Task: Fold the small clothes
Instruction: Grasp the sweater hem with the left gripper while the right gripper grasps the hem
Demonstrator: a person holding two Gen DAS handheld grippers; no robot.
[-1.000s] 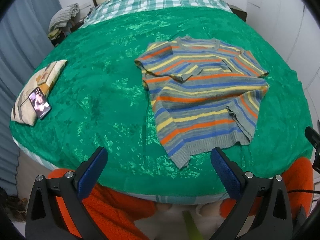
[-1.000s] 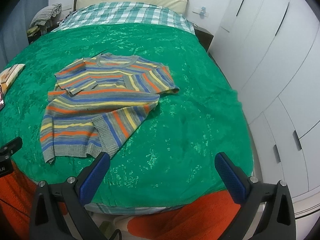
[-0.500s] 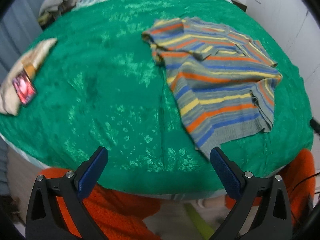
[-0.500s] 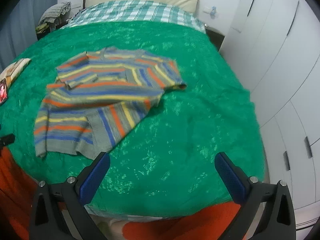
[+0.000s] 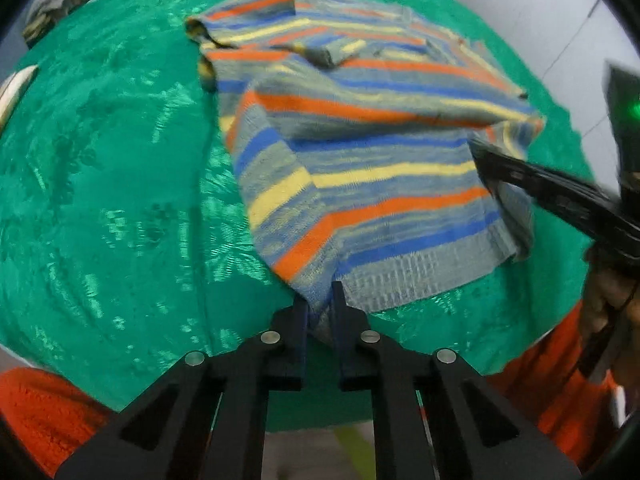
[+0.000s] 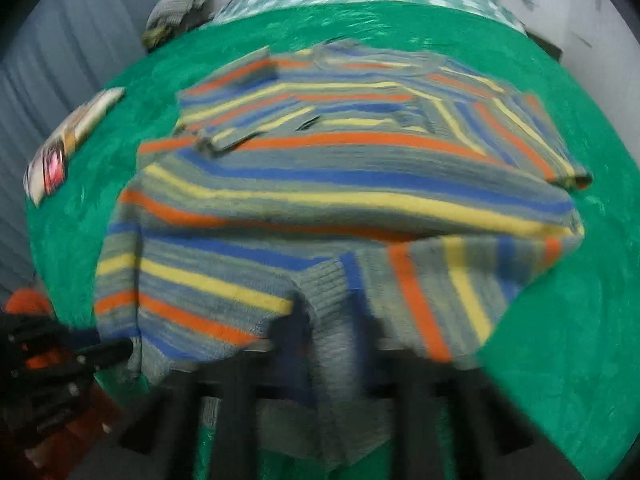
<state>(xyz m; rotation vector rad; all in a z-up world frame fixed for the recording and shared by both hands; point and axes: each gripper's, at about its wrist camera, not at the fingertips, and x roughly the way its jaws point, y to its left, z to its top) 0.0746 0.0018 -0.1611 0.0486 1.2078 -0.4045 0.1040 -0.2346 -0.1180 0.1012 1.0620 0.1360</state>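
The left claw (image 5: pixel 320 304) pinches the near hem corner of the striped sweater (image 5: pixel 360 152); the right claw (image 6: pixel 332 320) is clamped on the hem's other end, though blurred. The sweater lies on the green bedspread (image 5: pixel 100 160).

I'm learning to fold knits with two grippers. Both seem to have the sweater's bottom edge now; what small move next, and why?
Probably lift the hem and carry it toward the collar. The left gripper is shut on the sweater at its near hem corner, and the right gripper pinches the other end of the hem. Both sleeves already lie folded across the body on the bedspread, so halving it bottom to top looks like the natural next fold.
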